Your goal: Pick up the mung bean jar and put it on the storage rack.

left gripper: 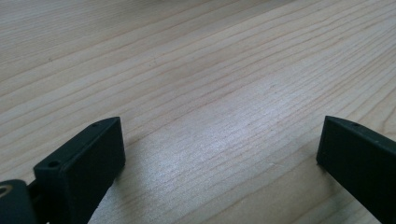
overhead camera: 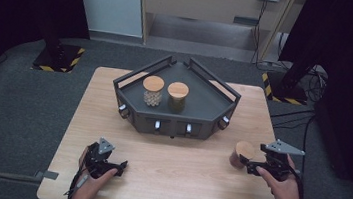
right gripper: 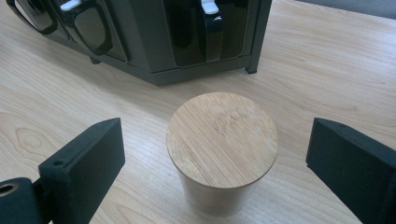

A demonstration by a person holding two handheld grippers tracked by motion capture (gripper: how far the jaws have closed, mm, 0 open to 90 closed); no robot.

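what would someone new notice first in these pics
Probably the dark rack at the middle back of the wooden table, with two wood-lidded jars on it, one left of the other. Next, a third jar stands on the table at the right, between the open jaws of the right gripper, untouched. The left gripper rests open over bare wood.

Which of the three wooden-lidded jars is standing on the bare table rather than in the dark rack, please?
The jar between the right gripper jaws, at the table's right. The other two jars stand side by side in the rack.
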